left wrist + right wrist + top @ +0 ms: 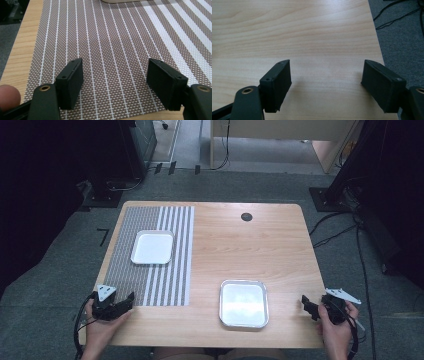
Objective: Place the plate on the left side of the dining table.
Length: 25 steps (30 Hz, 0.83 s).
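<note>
One white tray (152, 247), one metal tray (244, 303), one striped placemat (150, 255), one wooden table (240, 245), two grippers.

A square metal tray (244, 303) lies flat near the table's front edge, apparently empty

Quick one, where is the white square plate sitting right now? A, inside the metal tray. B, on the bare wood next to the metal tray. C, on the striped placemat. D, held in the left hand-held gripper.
C: in the high view the white square plate lies on the striped placemat, apart from the metal tray on the bare wood.
</note>
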Tool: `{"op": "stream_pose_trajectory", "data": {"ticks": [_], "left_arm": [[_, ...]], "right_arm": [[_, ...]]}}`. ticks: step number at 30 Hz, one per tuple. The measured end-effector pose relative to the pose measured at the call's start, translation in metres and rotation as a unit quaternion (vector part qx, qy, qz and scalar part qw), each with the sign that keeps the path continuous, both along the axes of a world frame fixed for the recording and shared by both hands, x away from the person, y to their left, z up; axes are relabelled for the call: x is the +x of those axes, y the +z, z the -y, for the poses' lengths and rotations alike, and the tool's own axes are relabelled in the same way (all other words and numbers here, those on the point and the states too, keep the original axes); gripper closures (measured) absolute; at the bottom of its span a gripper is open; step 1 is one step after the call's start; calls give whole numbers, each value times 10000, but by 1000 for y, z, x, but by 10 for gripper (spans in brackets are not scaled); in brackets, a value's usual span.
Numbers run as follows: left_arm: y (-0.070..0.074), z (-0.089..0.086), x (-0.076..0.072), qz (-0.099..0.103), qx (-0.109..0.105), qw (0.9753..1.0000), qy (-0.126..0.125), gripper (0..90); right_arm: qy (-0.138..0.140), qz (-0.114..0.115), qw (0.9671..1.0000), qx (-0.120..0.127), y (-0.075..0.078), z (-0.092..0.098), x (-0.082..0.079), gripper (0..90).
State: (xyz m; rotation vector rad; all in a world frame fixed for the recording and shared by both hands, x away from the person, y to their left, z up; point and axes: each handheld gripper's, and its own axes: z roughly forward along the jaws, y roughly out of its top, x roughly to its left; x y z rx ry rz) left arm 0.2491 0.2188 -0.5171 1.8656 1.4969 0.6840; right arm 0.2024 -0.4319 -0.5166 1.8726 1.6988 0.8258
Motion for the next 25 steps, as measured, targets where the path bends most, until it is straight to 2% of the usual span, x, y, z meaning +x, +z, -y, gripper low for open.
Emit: {"op": "stream_pose_trajectory", "data": {"ticks": [2,6,8,14,16,25], "left_arm": [[0,0,0,0,0,10000,0,299],[0,0,0,-1,-1,10000,-1,299],[0,0,0,0,-2,10000,-2,299],[0,0,0,-4,-6,10000,-8,298],[0,0,0,-5,-7,10000,-8,298],[0,0,0,-9,-4,10000,-15,298]], "right_arm": [[57,26,9999,-138,-1,-2,-2,233],[64,114,9996,-252,-4,-5,-5,227],[114,217,9987,-456,-7,-8,-7,213],[126,232,9987,-440,-8,-9,-8,197],[173,203,9986,-454,-9,-9,-7,146],[116,186,9987,-455,-9,-9,-7,139]]}}
